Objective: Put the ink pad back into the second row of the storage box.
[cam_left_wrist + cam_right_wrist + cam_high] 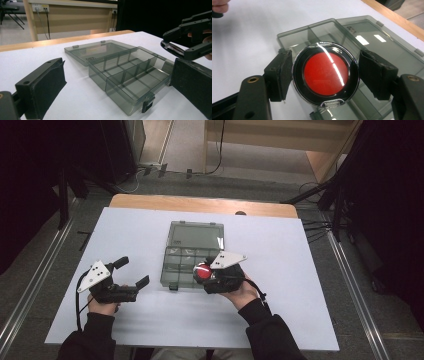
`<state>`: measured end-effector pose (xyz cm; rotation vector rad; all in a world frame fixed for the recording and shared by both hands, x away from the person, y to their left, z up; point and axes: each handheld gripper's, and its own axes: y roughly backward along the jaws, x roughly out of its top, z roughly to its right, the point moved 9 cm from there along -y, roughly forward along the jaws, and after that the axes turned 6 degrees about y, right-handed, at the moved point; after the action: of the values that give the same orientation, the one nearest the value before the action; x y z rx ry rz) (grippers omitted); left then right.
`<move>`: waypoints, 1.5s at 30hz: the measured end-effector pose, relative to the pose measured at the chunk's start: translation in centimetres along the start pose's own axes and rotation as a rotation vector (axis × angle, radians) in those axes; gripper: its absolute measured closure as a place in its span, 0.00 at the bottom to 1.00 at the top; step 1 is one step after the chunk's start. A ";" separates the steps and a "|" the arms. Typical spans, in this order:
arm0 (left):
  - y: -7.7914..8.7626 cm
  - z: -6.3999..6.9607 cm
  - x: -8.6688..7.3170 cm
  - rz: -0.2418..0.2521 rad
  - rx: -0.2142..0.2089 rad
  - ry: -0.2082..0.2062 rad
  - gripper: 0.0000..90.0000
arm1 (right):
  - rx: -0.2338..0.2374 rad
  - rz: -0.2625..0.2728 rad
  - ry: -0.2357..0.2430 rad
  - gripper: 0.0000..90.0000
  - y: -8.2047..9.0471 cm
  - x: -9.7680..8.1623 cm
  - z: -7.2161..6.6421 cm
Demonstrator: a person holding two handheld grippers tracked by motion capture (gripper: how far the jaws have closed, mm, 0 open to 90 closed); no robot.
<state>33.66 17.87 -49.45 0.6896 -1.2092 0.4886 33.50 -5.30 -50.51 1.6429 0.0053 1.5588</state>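
Right gripper [325, 77]: jaws closed on the round red compact [325, 75], one pad pressing each side of its black and chrome rim.
Compact's place: held flat, red face up, above the near right part of the open organizer box [192, 255]; in the high view it shows as a red spot [202, 271] at the box's near right corner.
Left gripper [134, 272]: jaws wide apart, nothing between them, touching nothing; it sits on the white table [300, 295] left of the box, near but apart.
Box: smoky clear plastic, lid laid back flat, dividers visible.
Right gripper view adds: the compact's small clear clasp and the glare across its red window.
Left gripper view adds: the compact edge-on [172, 48], a thin disc in the right gripper's jaws above the box, and the box's dark latch [148, 103] at the near edge.
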 end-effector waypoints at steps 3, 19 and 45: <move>0.0 0.0 0.0 0.001 0.000 0.000 0.00 | -0.006 -0.009 -0.018 0.34 -0.2 -0.3 0.6; 0.0 -0.1 0.0 -0.005 0.000 -0.003 0.00 | -0.005 -0.064 -0.053 0.34 -1.9 -1.5 1.4; 0.2 -0.3 0.2 0.013 0.005 0.019 0.00 | -0.002 -0.020 -0.166 0.00 -1.7 -2.1 2.2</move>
<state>33.76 18.26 -49.29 0.6806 -1.1955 0.5087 35.69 -6.56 -52.89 1.7606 -0.0678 1.4022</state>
